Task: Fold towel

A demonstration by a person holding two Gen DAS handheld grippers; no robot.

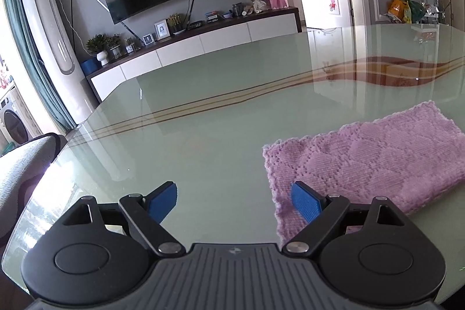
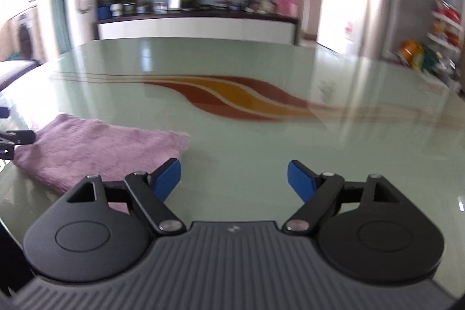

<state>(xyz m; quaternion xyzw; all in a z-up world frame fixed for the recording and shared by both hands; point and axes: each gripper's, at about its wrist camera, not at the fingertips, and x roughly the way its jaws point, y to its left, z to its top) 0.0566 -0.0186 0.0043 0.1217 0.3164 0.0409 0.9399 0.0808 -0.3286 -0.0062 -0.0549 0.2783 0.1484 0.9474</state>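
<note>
A purple knitted towel (image 1: 369,161) lies folded flat on the glass table (image 1: 203,121). In the left wrist view it is at the right, and my left gripper (image 1: 234,201) is open and empty, its right finger just over the towel's near left corner. In the right wrist view the towel (image 2: 96,150) lies at the left. My right gripper (image 2: 234,179) is open and empty above bare glass, to the right of the towel. The left gripper's tip (image 2: 14,140) shows at the left edge beside the towel.
The pale green glass table has a red and orange wave pattern (image 2: 232,98) across its middle. A grey chair (image 1: 20,164) stands at the table's left edge. A TV cabinet (image 1: 189,48) and a standing air conditioner (image 1: 49,28) are beyond the table.
</note>
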